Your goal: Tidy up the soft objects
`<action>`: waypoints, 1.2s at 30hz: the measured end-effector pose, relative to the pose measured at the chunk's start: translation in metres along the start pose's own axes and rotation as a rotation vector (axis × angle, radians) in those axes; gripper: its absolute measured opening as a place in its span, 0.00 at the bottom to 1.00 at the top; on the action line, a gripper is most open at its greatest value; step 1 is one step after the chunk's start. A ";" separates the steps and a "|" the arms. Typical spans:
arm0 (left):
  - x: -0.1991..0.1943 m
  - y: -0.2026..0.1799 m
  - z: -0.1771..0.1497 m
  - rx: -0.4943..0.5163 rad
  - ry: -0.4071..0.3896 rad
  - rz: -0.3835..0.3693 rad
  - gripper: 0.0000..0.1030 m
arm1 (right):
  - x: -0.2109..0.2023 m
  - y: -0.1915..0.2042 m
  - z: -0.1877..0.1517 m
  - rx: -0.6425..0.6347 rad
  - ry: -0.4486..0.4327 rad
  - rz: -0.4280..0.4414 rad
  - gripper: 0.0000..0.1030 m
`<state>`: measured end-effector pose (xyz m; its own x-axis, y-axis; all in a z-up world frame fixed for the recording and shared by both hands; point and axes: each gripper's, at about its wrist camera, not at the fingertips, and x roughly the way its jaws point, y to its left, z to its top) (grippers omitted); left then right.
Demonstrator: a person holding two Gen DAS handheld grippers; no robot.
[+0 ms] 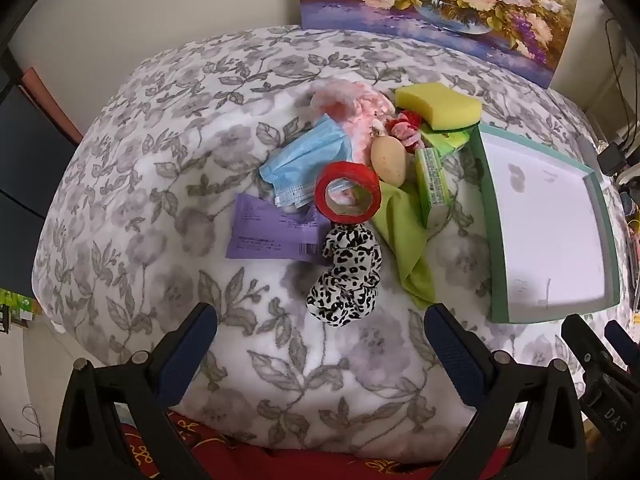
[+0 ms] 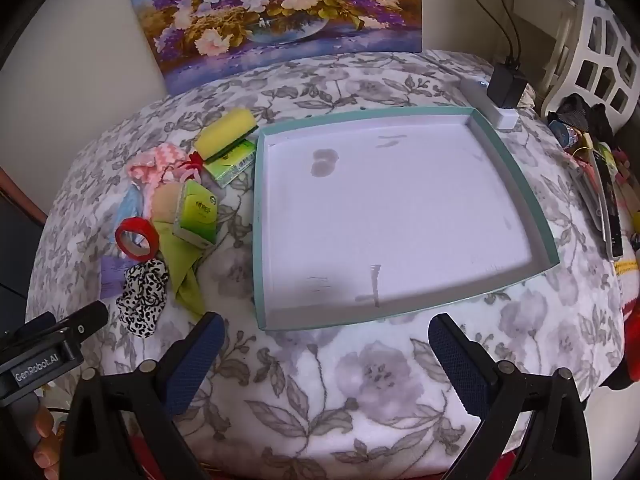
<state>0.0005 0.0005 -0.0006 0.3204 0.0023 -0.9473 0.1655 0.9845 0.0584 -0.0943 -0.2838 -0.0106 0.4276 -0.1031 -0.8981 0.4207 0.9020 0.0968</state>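
Left wrist cam: both my tongs, left & right, gape wide w/ nothing in them, tray bare, so nothing's sorted yet — whole pile (scrunchie, mask, sponge, tissue pack etc.) sits just left of it on the blanket.

Painting: a flower still life is propped against the wall at the top of the frame, behind the bench.
Blanket: a white cover with grey flowers and leaves is spread over the bench.
Power strip: seen at upper right, with a black adapter plugged in.
White lattice piece: seen at far upper right.
Red cloth: seen along the bottom edge.
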 end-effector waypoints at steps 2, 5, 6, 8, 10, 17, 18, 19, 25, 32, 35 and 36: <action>0.000 0.001 0.000 -0.006 0.007 -0.005 1.00 | 0.000 0.000 0.000 0.000 -0.001 0.000 1.00; -0.001 0.007 0.005 -0.009 0.009 -0.016 1.00 | 0.000 0.000 0.000 0.001 0.001 0.000 1.00; 0.000 0.008 0.006 -0.009 0.011 -0.017 1.00 | 0.000 0.000 0.000 0.001 0.001 -0.001 1.00; 0.001 0.004 0.001 -0.001 -0.005 -0.006 1.00 | 0.000 0.001 0.000 0.001 0.002 -0.001 1.00; 0.001 0.006 0.001 -0.001 -0.004 -0.006 1.00 | 0.000 0.000 0.000 0.000 0.000 0.004 1.00; 0.002 0.002 -0.001 -0.001 0.000 0.009 1.00 | 0.000 0.002 0.000 0.001 0.000 0.003 1.00; 0.002 0.002 -0.001 -0.001 0.000 0.009 1.00 | 0.000 0.002 0.000 0.000 0.000 0.003 1.00; 0.002 0.002 -0.001 -0.001 0.000 0.008 1.00 | 0.000 0.002 0.000 -0.001 0.001 0.003 1.00; 0.002 0.004 -0.001 -0.004 0.001 0.007 1.00 | 0.000 0.003 0.000 -0.001 0.001 0.003 1.00; 0.002 0.005 -0.001 -0.004 0.001 0.006 1.00 | 0.000 0.003 0.001 -0.002 0.001 0.002 1.00; 0.002 0.005 -0.001 -0.003 0.001 0.006 1.00 | 0.001 0.004 0.001 -0.002 0.003 0.002 1.00; 0.002 0.005 -0.001 -0.003 0.001 0.006 1.00 | 0.001 0.003 0.001 -0.001 0.003 0.002 1.00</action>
<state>0.0014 0.0060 -0.0024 0.3203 0.0083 -0.9473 0.1607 0.9850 0.0629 -0.0922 -0.2811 -0.0105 0.4262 -0.0997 -0.8991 0.4185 0.9029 0.0983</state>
